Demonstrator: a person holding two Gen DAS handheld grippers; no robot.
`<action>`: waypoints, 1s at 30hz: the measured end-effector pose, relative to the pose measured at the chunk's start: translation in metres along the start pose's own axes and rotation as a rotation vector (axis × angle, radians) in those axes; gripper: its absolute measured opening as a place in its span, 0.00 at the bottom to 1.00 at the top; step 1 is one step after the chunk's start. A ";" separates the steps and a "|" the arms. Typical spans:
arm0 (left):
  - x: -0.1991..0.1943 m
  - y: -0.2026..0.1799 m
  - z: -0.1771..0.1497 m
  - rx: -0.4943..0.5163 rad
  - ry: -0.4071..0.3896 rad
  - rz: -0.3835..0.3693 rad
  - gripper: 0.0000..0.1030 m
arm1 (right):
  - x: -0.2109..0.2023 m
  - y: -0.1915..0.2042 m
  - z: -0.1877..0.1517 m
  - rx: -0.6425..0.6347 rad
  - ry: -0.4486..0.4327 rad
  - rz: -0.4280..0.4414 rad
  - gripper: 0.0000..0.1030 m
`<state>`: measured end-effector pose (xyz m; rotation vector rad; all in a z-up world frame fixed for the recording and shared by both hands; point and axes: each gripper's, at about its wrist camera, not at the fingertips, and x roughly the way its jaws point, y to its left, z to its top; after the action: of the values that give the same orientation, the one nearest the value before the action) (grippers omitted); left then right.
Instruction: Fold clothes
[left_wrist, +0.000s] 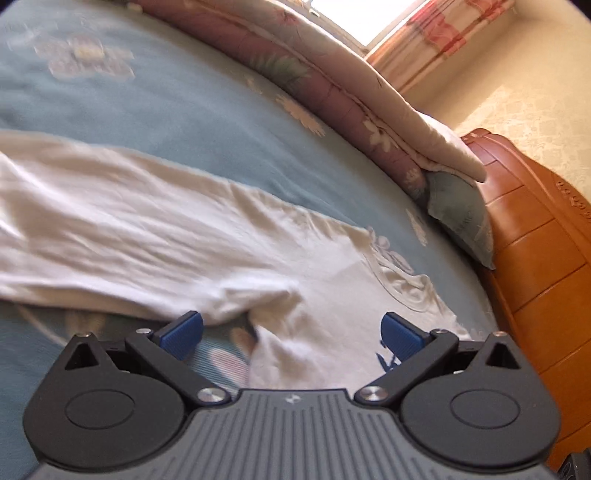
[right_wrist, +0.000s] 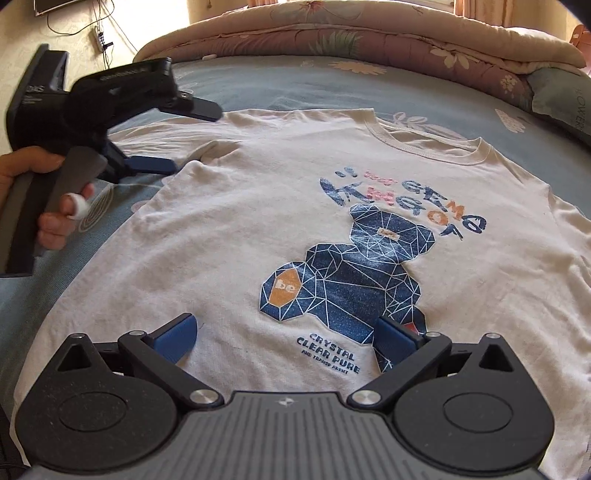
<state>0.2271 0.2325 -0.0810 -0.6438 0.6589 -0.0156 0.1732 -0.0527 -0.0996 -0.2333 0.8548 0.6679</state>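
Note:
A white T-shirt (right_wrist: 229, 240) with a blue geometric bear print (right_wrist: 351, 280) lies face up and spread on the blue bed. Its left sleeve is folded inward over the chest, and the fold edge (left_wrist: 236, 295) shows blurred in the left wrist view. My left gripper (right_wrist: 188, 138) hovers open just above that sleeve area, one finger above and one below, held by a hand (right_wrist: 48, 192). In its own view the left gripper (left_wrist: 291, 332) spans rumpled white cloth without pinching it. My right gripper (right_wrist: 291, 336) is open over the shirt's lower front, nothing between its fingers.
A blue flowered bedsheet (right_wrist: 288, 85) covers the bed. A rolled pink floral quilt (right_wrist: 369, 40) lies along the far side, with a grey-green pillow (left_wrist: 461, 218) next to an orange wooden headboard (left_wrist: 539, 236). Cables and a power strip (right_wrist: 100, 38) hang on the wall.

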 end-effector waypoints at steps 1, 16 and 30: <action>-0.013 0.000 0.007 0.027 -0.028 0.012 0.99 | 0.000 0.000 0.000 -0.003 -0.001 -0.001 1.00; -0.125 0.137 0.023 -0.238 -0.175 0.223 0.99 | 0.005 0.005 -0.003 -0.022 -0.051 -0.032 1.00; -0.157 0.224 -0.014 -0.581 -0.434 0.123 0.99 | 0.006 0.005 -0.006 -0.030 -0.082 -0.036 1.00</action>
<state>0.0523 0.4381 -0.1265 -1.1235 0.2716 0.4336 0.1688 -0.0485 -0.1073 -0.2464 0.7604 0.6526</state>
